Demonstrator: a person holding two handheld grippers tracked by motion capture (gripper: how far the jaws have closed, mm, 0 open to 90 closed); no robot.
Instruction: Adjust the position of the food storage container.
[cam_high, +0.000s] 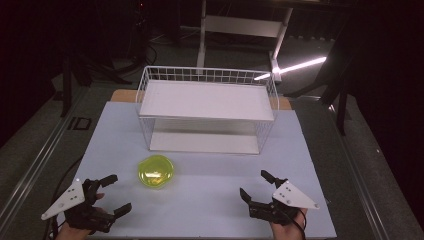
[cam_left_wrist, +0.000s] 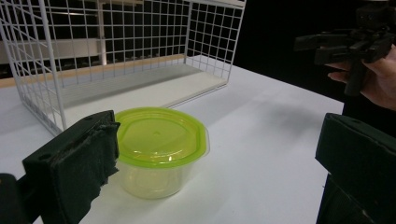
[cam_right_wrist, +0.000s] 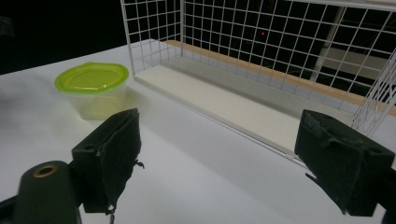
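Observation:
A clear plastic tub with a yellow-green lid (cam_high: 156, 171) stands on the white table (cam_high: 210, 200), just in front of a white wire shelf rack (cam_high: 207, 107). My left gripper (cam_high: 116, 194) rests near the table's front left corner, jaws wide open and empty, a short way left of the tub. In the left gripper view the tub (cam_left_wrist: 161, 149) sits just ahead of the spread jaws (cam_left_wrist: 210, 158). My right gripper (cam_high: 256, 185) is open and empty at the front right. Its own view has the tub (cam_right_wrist: 93, 88) far off to the left.
The rack's lower board (cam_right_wrist: 224, 102) and upper shelf (cam_high: 207, 100) are bare. The table's front edge lies just under both hands. Dark floor, a desk frame (cam_high: 240, 30) and a bright light strip (cam_high: 295, 67) lie beyond the table.

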